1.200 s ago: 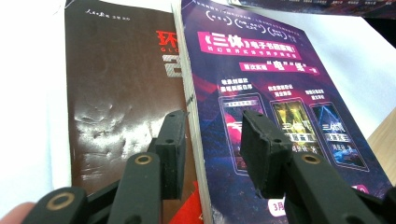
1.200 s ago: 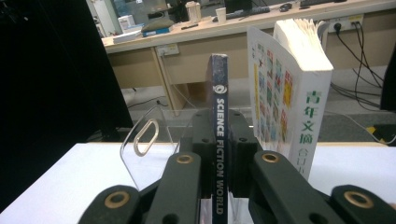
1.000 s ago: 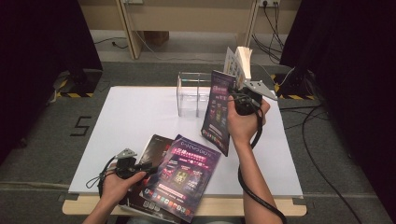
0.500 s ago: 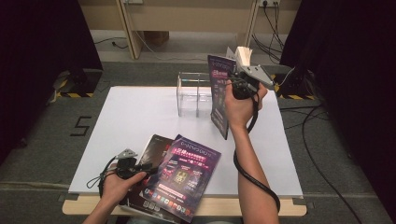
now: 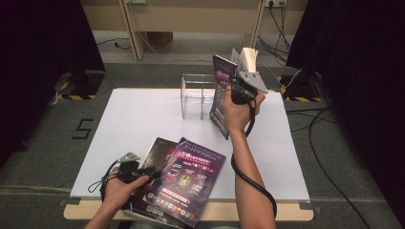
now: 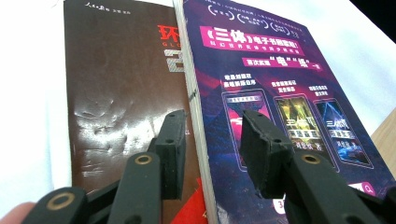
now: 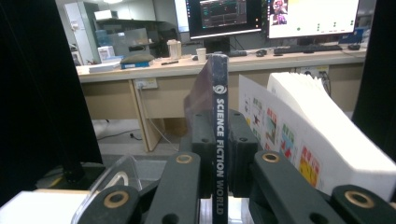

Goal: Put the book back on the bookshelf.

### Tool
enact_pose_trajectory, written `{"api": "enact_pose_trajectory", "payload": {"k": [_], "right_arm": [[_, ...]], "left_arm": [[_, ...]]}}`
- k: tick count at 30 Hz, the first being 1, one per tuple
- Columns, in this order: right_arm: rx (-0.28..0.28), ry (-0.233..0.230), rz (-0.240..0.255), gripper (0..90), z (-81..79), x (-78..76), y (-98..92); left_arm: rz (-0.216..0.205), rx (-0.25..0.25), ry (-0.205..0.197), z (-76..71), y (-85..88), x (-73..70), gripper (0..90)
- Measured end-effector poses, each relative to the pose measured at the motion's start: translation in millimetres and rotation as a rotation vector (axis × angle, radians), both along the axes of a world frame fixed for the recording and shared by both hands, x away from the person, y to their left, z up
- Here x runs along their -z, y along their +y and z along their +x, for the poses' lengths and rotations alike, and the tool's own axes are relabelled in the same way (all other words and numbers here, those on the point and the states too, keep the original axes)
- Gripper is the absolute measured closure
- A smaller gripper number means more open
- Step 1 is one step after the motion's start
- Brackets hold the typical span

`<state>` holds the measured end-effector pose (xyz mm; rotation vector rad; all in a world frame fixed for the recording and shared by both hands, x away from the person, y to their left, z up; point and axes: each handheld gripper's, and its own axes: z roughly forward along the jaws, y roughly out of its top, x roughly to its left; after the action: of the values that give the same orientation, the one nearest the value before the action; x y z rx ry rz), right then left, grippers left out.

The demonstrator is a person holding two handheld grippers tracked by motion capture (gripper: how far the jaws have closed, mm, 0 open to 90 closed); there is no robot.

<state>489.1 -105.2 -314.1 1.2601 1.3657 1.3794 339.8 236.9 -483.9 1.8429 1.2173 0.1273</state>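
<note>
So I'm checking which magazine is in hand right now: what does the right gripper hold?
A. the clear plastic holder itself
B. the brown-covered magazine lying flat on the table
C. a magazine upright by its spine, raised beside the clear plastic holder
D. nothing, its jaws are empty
C: the right gripper has its pads pressed on either side of the spine of the magazine, which stands upright next to the clear plastic holder.
</note>
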Motion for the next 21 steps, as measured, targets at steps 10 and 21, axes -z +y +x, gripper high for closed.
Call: {"api": "enact_pose_trajectory", "payload": {"k": [10, 21], "right_arm": [[-0.049, -0.044, -0.078, 84.0, -37.5, 18.1, -0.1], [-0.112, -0.033, -0.067, 80.3, -68.5, 34.7, -13.9]], "left_arm": [[0.002, 0.006, -0.001, -1.1, -3.2, 0.3, 60.2], [0.005, 0.011, 0.000, -1.4, -4.8, 0.6, 60.2]]}}
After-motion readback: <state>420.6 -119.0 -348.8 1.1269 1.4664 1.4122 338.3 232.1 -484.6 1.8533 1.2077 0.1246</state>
